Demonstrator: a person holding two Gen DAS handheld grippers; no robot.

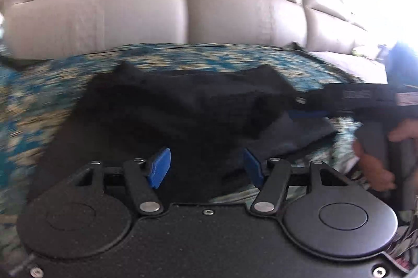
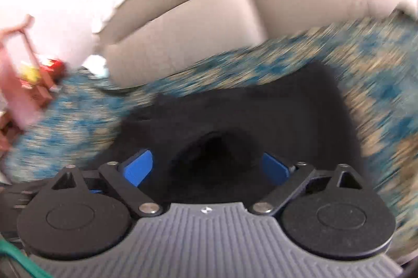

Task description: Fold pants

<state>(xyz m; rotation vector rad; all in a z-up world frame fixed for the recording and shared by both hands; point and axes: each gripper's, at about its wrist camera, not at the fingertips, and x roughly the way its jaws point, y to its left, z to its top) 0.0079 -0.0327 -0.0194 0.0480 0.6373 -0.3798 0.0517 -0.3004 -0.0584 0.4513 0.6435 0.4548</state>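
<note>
Grippers [image 1: 206, 168] [image 2: 206, 168] agape over pants [image 1: 177, 100].

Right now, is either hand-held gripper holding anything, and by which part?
Nothing held. The left hand-held gripper and right hand-held gripper both stand open over the black pants on the patterned cover.

Pants [image 1: 183, 100] lie bunched on the patterned cover [image 1: 39, 100]. Padded headboard [image 1: 156, 9] stands at the far side. Right gripper [image 1: 308, 105] enters from the right, touching the pants.
</note>
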